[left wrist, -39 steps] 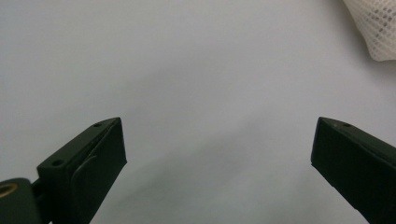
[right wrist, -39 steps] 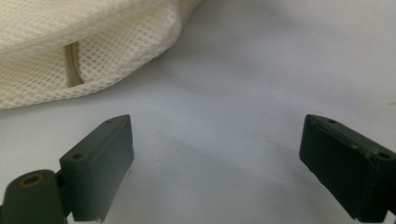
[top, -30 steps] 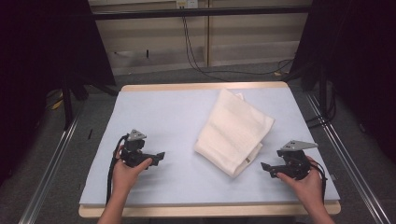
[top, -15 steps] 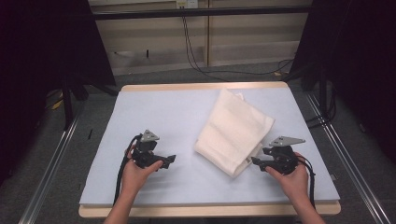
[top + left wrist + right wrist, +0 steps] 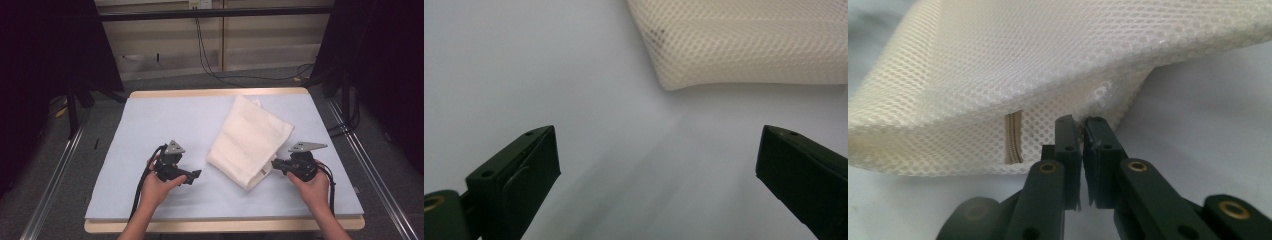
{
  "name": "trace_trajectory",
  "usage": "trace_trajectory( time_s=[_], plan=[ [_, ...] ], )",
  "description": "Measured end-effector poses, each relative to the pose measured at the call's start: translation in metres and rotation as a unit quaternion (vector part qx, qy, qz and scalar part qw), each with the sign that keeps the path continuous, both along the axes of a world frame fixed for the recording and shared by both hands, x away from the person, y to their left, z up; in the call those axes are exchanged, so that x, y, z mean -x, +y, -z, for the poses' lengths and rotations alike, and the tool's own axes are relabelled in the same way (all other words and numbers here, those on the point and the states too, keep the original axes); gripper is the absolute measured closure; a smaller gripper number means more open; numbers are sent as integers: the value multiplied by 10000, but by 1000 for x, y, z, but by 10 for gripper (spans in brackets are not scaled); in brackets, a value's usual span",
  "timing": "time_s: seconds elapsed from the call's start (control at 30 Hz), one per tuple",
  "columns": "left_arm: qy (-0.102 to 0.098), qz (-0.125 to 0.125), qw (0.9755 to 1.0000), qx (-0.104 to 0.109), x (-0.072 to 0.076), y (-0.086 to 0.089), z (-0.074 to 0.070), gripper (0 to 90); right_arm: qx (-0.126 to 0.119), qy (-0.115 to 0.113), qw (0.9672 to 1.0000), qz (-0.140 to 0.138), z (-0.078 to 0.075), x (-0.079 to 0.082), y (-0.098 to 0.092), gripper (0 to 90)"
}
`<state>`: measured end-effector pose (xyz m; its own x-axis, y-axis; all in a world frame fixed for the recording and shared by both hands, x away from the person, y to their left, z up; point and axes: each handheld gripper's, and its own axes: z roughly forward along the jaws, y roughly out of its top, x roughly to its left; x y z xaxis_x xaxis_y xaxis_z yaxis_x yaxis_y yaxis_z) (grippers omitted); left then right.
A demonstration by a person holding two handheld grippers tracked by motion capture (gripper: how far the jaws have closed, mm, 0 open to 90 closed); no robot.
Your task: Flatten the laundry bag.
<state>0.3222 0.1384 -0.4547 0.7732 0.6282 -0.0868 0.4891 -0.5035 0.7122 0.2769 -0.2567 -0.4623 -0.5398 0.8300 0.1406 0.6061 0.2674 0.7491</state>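
Pinching step: right gripper (image 5: 1080, 131), jaws just closed, clamps the near edge of the folded cream mesh laundry bag (image 5: 250, 141) lying right of centre on the pale blue mat (image 5: 150, 125). Left gripper (image 5: 192, 176) gapes wide, empty, nearby. Next: its grasp on the opposite corner.

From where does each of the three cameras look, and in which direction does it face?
High view: above the person's side, looking forward and down on the table; both forearms, left gripper, right gripper.
Left gripper view: on that gripper, looking along its open jaws toward the mesh bag.
Right gripper view: looking along jaws that have just closed on the bag's edge.
Shared: all three show the mesh bag.
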Motion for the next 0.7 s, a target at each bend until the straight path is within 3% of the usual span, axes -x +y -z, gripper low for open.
trace_trajectory(
  time_s=[0.13, 0.33, 0.5, 0.7],
  plan=[
    [27, 256, 9996, 70, 5, -15, -3, 39, -222, -31, 9997, -99, -8, 2, 4, 861],
    [-4, 345, 9992, 184, 8, -24, -4, 39, -334, -51, 9993, -176, -12, 1, 10, 861],
    [-29, 538, 9985, 70, 12, -33, -4, 39, -452, -71, 9986, -247, -18, 1, 16, 859],
    [-62, 596, 9982, 42, 17, -42, -1, 38, -468, -74, 9984, -293, -18, -1, 20, 857]
  ],
)
